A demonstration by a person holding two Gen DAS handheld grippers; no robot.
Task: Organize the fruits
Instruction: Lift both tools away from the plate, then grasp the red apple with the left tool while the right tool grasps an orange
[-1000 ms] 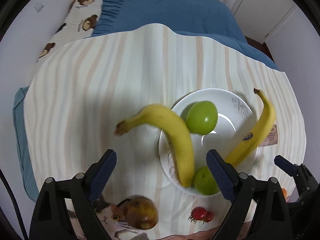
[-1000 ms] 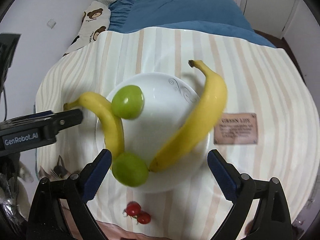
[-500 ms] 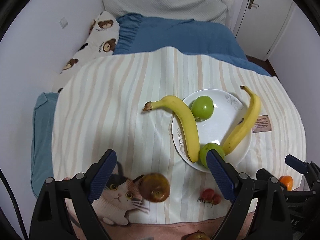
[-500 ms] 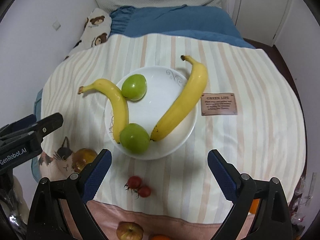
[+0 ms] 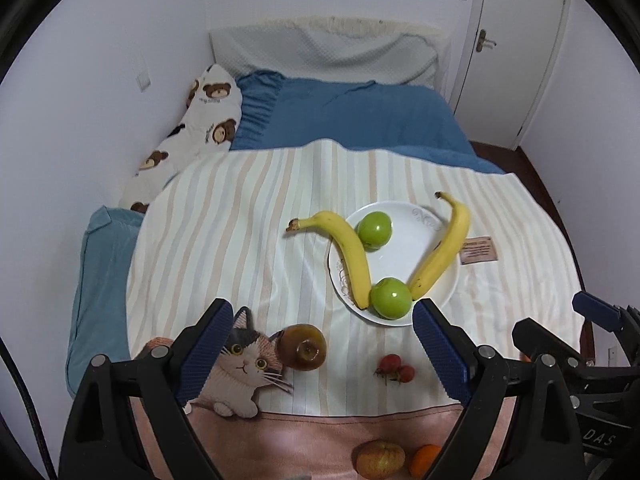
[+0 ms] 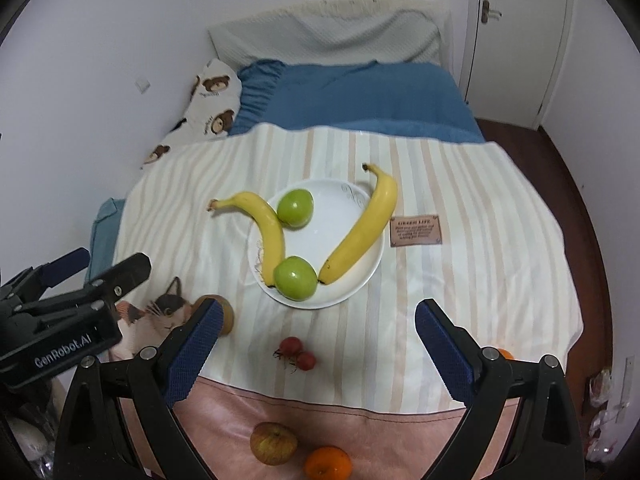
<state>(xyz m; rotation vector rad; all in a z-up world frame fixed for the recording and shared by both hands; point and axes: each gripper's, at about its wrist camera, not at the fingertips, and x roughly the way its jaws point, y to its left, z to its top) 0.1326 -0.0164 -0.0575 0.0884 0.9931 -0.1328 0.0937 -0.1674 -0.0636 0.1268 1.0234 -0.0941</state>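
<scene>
Two bananas (image 6: 272,236) and two green apples (image 6: 295,278) lie on the white plate (image 6: 352,280) on the striped blanket (image 6: 460,280), whose brown patch (image 6: 416,231) reads "GREEN LIFE". Both the left hand-held gripper (image 5: 323,346), marked "GenRobot.AI", and the right hand-held gripper (image 6: 316,348) hang above the bed with jaws wide apart, holding nothing.

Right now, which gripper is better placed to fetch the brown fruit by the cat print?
Left, probably. The brown fruit lies between the open left gripper's fingers; from the right gripper it sits off behind the left finger.
</scene>
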